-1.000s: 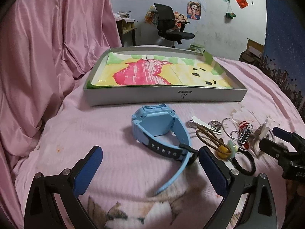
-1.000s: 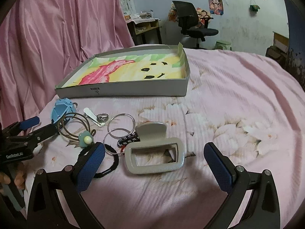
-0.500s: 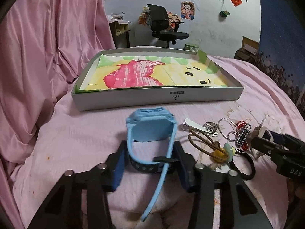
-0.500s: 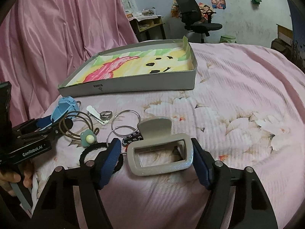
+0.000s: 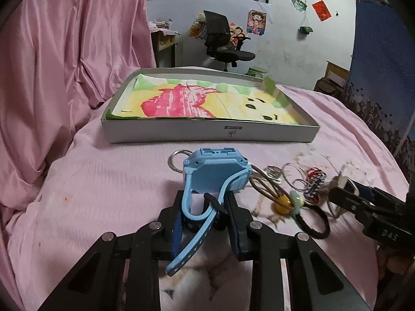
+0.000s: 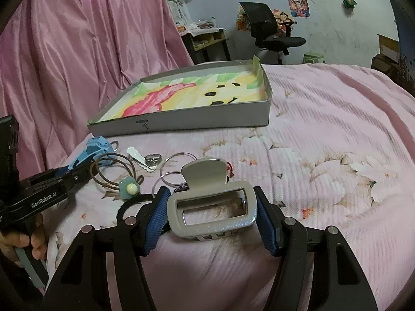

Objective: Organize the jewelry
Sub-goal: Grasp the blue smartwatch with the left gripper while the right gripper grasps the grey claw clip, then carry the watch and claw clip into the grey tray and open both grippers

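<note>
My left gripper [image 5: 205, 217] is shut on the strap of a light blue watch [image 5: 215, 173] and holds it just off the pink bedspread; the watch also shows in the right wrist view [image 6: 94, 147]. My right gripper [image 6: 211, 215] is shut on a grey hair claw clip [image 6: 211, 207]. Between them lie brown hair ties with a flower bead [image 6: 128, 188], a black hair tie [image 5: 312, 223], silver rings [image 6: 176, 159], a small ring [image 6: 153, 158] and a white clip [image 6: 137, 155].
A shallow grey box [image 5: 210, 133] lined with a pink-and-yellow drawing sits behind the jewelry; it also shows in the right wrist view [image 6: 181, 121]. Pink curtain [image 5: 52, 64] hangs on the left. An office chair [image 5: 223, 44] stands by the far wall.
Both grippers went from wide open to shut: the left closed on the watch strap and raised the watch, uncovering a silver ring; the right closed on the grey claw clip.
</note>
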`<state>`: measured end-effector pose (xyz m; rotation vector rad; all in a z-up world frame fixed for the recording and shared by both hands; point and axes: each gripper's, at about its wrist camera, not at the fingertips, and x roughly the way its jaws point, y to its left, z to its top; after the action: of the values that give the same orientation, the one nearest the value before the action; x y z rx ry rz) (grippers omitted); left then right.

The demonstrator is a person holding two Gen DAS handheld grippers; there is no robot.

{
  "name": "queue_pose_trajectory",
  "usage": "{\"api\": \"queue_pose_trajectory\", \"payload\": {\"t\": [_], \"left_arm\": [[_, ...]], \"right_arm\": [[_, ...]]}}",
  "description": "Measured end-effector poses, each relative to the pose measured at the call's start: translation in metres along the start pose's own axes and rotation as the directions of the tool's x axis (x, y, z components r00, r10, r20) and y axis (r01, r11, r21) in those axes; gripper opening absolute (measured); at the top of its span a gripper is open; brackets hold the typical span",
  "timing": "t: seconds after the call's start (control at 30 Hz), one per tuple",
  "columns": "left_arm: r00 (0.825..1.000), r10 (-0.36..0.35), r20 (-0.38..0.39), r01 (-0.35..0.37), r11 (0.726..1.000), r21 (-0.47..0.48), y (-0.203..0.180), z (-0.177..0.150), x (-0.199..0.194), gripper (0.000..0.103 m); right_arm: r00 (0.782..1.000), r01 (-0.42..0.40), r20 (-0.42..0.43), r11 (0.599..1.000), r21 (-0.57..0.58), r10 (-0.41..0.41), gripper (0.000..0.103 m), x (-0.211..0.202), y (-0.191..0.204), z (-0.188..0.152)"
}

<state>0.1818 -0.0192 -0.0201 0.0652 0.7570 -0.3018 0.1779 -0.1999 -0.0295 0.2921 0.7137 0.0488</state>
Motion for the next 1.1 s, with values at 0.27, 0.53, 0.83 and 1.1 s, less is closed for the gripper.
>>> {"api": "queue_pose_trajectory", "payload": {"t": [0.27,0.53,0.83,1.1], "left_arm": [[0.995,-0.006,0.100,0.012,0.998,-0.057,0.000,0.004,-0.031,0.027],[0.976,0.012,0.219,0.017,0.991,-0.130,0.013,0.035,-0.035,0.027],[0.980,0.039,0.197,0.002,0.979,-0.204,0.033,0.088,0.015,0.027],[0.997,0.065,0.034,-0.054,0.967,-0.250,0.050,0.106,0.075,0.027]], "right_arm": [[0.999,-0.031,0.042,0.999,0.010,0.031,0.058,-0.007,-0.001,0.003],[0.987,-0.077,0.138,0.997,-0.031,0.081,0.058,-0.015,0.013,0.028],[0.981,-0.075,0.174,0.993,-0.087,0.089,0.058,0.025,0.030,0.098],[0.993,-0.053,0.104,0.995,-0.081,0.061,0.058,0.088,0.035,0.124]]}}
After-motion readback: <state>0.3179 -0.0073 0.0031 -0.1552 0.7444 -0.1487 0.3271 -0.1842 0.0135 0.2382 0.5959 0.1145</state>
